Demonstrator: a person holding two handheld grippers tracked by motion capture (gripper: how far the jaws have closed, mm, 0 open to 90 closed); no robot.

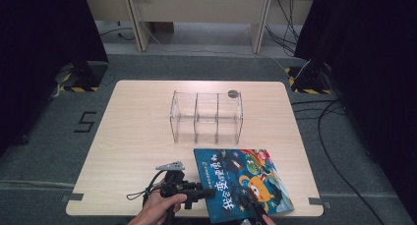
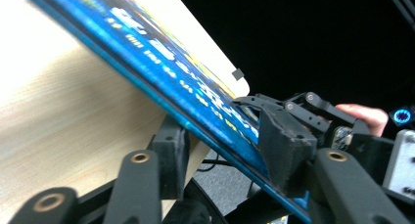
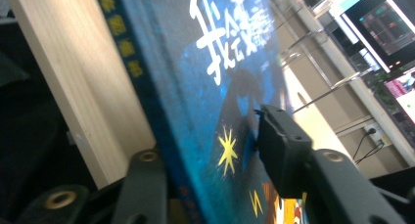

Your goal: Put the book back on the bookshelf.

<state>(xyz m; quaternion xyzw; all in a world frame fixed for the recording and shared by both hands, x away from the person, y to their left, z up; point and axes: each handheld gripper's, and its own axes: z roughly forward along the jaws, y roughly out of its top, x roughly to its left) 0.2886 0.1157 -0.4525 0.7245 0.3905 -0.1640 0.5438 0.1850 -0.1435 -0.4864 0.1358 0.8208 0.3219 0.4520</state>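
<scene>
Book: blue picture book [image 1: 243, 182] lies on the counter [image 1: 133, 136], near edge, in front of clear organizer [image 1: 206, 117]
Left claw [image 1: 204, 190]: straddles the book's left edge, pads apart
Right claw [image 1: 251, 205]: closing over near edge, not clamped

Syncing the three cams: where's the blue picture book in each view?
High view: blue picture book lies at the table's near edge, right of centre.
Left gripper view: its edge runs diagonally from upper left to lower right.
Right gripper view: its cover spans the middle.
Shared landmark: the light wooden table.
</scene>
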